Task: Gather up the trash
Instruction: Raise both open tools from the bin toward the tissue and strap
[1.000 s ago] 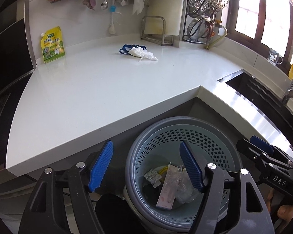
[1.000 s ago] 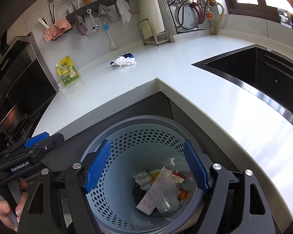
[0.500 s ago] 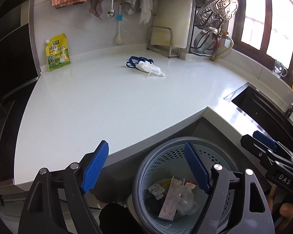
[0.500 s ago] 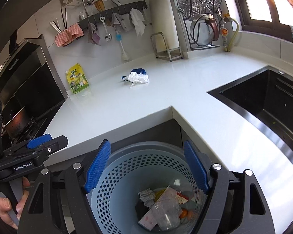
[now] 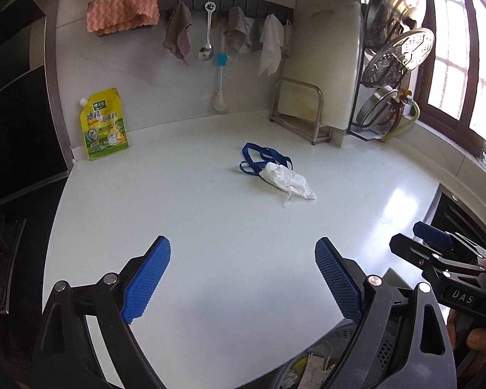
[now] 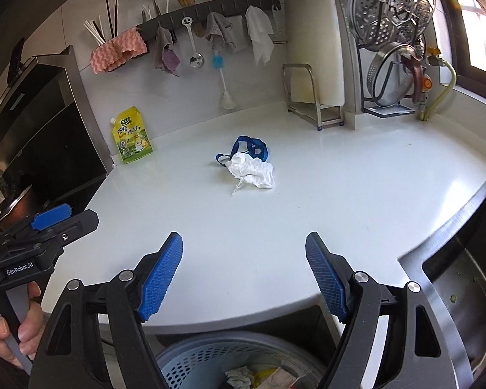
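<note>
A crumpled white rag [image 5: 286, 180] lies on the white counter [image 5: 184, 214] against a tangle of blue strap [image 5: 259, 160]; both also show in the right wrist view, the rag [image 6: 251, 170] and the strap [image 6: 248, 147]. My left gripper [image 5: 243, 278] is open and empty, low over the counter's near part, well short of the rag. My right gripper [image 6: 244, 278] is open and empty, over the counter's front edge. The grey perforated bin [image 6: 210, 361] with trash in it sits below the edge; it also shows in the left wrist view [image 5: 340, 356].
A yellow seasoning pouch [image 5: 103, 123] leans on the back wall at left. A metal rack [image 5: 299, 110] with a cutting board and a lid rack [image 5: 392, 74] stand at the back right. The sink [image 6: 463, 259] is at right, the stove [image 5: 0, 249] at left.
Both grippers have risen from over the bin and moved forward over the counter toward the rag. Both stay open and empty.
</note>
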`<state>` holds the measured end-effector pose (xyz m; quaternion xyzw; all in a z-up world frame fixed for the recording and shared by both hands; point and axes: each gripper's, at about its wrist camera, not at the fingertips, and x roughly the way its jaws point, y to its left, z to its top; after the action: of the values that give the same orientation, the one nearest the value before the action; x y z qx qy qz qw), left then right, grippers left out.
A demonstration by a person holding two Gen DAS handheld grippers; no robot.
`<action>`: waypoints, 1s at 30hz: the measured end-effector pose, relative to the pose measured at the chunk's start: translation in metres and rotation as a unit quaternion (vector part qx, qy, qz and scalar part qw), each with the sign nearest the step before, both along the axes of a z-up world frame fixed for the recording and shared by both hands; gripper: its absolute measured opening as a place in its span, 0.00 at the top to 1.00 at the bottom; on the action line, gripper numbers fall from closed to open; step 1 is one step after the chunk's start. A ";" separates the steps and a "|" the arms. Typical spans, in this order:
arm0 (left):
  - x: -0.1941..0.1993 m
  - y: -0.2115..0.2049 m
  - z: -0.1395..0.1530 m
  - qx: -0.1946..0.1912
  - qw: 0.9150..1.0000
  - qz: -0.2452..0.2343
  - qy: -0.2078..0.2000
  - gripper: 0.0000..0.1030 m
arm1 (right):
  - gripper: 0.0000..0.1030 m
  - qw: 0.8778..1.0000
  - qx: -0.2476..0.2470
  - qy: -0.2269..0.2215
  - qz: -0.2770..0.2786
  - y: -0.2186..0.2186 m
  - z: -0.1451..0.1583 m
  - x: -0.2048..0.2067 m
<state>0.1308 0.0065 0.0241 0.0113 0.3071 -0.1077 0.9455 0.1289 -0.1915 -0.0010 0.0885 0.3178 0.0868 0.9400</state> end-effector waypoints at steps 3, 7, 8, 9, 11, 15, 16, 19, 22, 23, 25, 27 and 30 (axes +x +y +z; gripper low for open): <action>0.024 0.003 0.003 0.005 1.000 0.008 -0.009 0.14 | 0.27 1.000 -0.010 0.007 0.007 0.007 0.003 0.033; 0.056 0.008 0.000 0.009 1.000 0.020 -0.005 0.12 | 0.27 1.000 -0.010 0.021 0.020 0.015 0.003 0.075; 0.063 0.010 -0.001 0.007 1.000 0.023 0.000 0.12 | 0.27 0.999 -0.014 0.024 0.024 0.017 0.002 0.086; 0.071 0.011 -0.003 0.006 1.000 0.025 0.004 0.12 | 0.27 0.999 -0.015 0.028 0.028 0.019 0.000 0.096; 0.084 0.013 -0.006 0.007 0.999 0.031 0.009 0.12 | 0.27 0.999 -0.016 0.035 0.037 0.022 -0.003 0.115; 0.105 0.015 -0.012 0.015 0.999 0.038 0.014 0.11 | 0.27 0.997 -0.032 0.052 0.044 0.031 -0.012 0.149; 0.110 0.015 -0.014 0.018 0.999 0.040 0.015 0.10 | 0.27 0.997 -0.038 0.057 0.045 0.033 -0.015 0.157; 0.122 0.016 -0.020 0.021 0.998 0.044 0.025 0.10 | 0.27 0.995 -0.052 0.077 0.046 0.038 -0.026 0.181; 0.130 0.019 -0.027 0.022 0.998 0.048 0.034 0.10 | 0.27 0.993 -0.064 0.092 0.043 0.041 -0.035 0.200; 0.131 0.020 -0.028 0.023 0.998 0.049 0.035 0.09 | 0.27 0.992 -0.068 0.097 0.044 0.042 -0.037 0.206; 0.134 0.021 -0.031 0.026 0.998 0.052 0.038 0.09 | 0.27 0.990 -0.082 0.104 0.044 0.045 -0.041 0.215; 0.137 0.022 -0.034 0.026 0.997 0.054 0.042 0.09 | 0.27 0.988 -0.095 0.110 0.043 0.049 -0.045 0.221; 0.140 0.023 -0.035 0.021 0.997 0.055 0.047 0.09 | 0.28 0.986 -0.104 0.120 0.042 0.051 -0.053 0.228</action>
<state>0.2712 0.0300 -0.0111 0.0095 0.3540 -0.0498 0.9339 0.3569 -0.1403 -0.0537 -0.0132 0.4387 0.0819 0.8948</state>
